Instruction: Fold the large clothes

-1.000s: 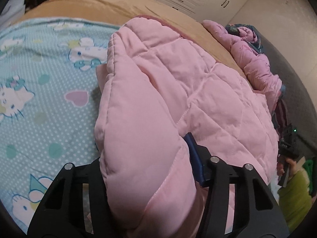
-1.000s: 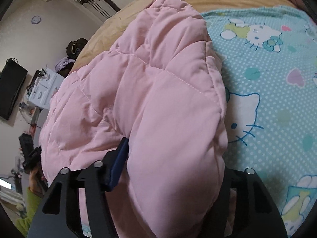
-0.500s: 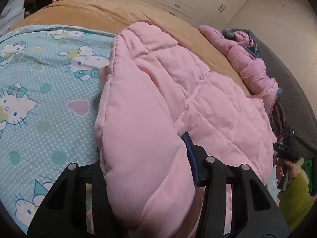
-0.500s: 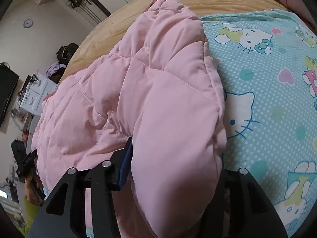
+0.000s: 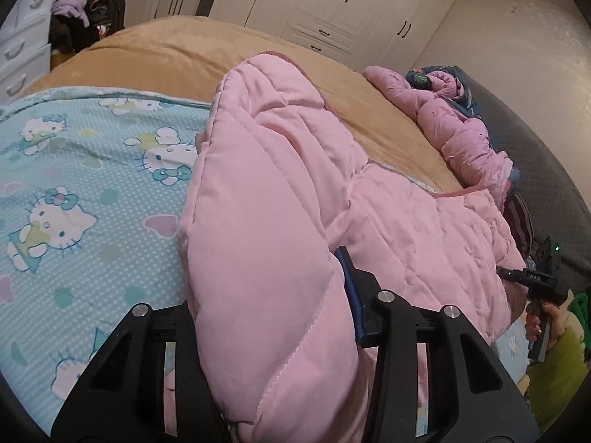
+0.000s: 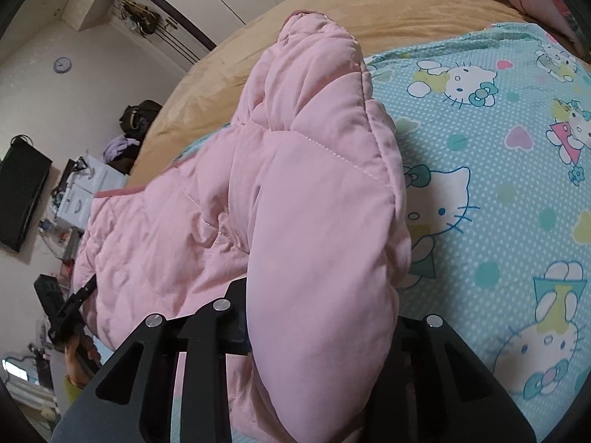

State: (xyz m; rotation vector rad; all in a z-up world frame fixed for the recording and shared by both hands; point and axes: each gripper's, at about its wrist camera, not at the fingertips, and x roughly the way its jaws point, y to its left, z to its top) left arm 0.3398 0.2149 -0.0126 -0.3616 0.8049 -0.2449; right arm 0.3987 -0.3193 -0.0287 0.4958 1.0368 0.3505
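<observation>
Pink quilted jacket [image 5: 280, 192] spread across the bed [image 5: 192, 51], partly on the cartoon-cat sheet [image 5: 74, 184], partly over the tan blanket [image 5: 388, 140]. Near edge gathered up into two thick folds, one in each pair of tongs.

Left tongs [image 5: 273, 317] clamped on a fat roll of padding, blue pad pressing into its side; jaws just closing further on it. Right tongs [image 6: 317, 317] likewise pinched on the other bunched corner, jaws just narrowing around it, cloth bulging out above them.

Handling, as a guess: light for its bulk, soft and springy, so likely to puff back and slide out of a shallow bite. Smooth shell, probably a little slippery. No stiffness at all, so sagging between the two holds to be expected once lifted. Not fragile.

Best hold: deep on a stitched seam or hem, where the padding is thinner and the layers stay together, rather than on the middle of a puffy panel. Both corners of the same edge, kept well apart to hold the cloth taut.

Second pink garment [image 5: 454, 125] heaped at the far side of the bed, untouched.
</observation>
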